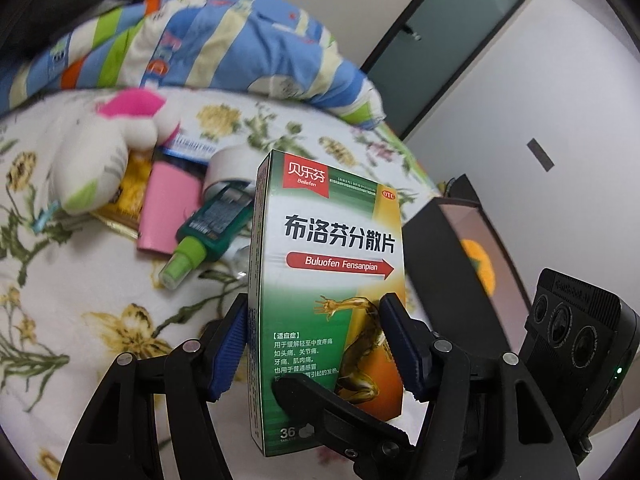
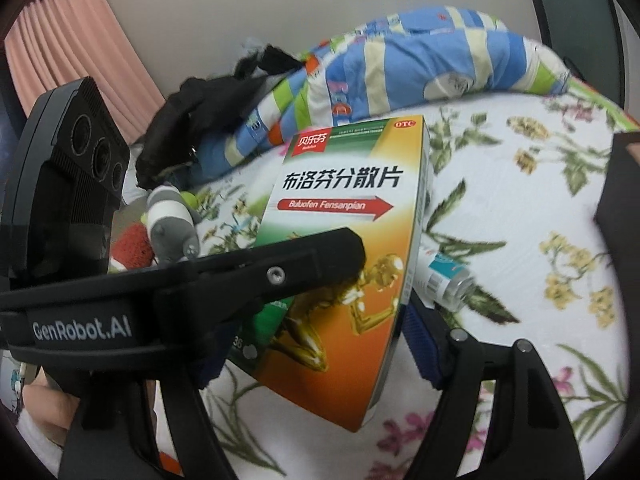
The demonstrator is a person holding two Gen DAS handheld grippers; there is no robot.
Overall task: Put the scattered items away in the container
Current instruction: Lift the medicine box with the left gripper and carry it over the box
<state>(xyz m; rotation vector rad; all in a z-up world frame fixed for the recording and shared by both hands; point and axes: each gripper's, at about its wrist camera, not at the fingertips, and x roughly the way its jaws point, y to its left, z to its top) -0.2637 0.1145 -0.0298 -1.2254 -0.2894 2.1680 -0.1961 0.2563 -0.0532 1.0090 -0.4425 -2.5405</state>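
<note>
Left wrist view: left claw (image 1: 314, 304) clamped on medicine box (image 1: 328, 240) held above bed (image 1: 80, 300); right claw (image 2: 312, 340) flanks it, grip indeterminate; judged mid-transfer, next needing carriage to dark bin (image 1: 440, 240).

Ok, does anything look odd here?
Yes. The box is tilted, and the left gripper and the right gripper both straddle it at once. The left one clamps it; whether the right one actually grips is unclear.

Setting: home bedroom. Evidence: bed with floral sheet (image 1: 100, 320), bunched striped quilt (image 1: 240, 40), plush toy (image 1: 100, 152), pink curtain (image 2: 68, 40), probably over a window.
</note>
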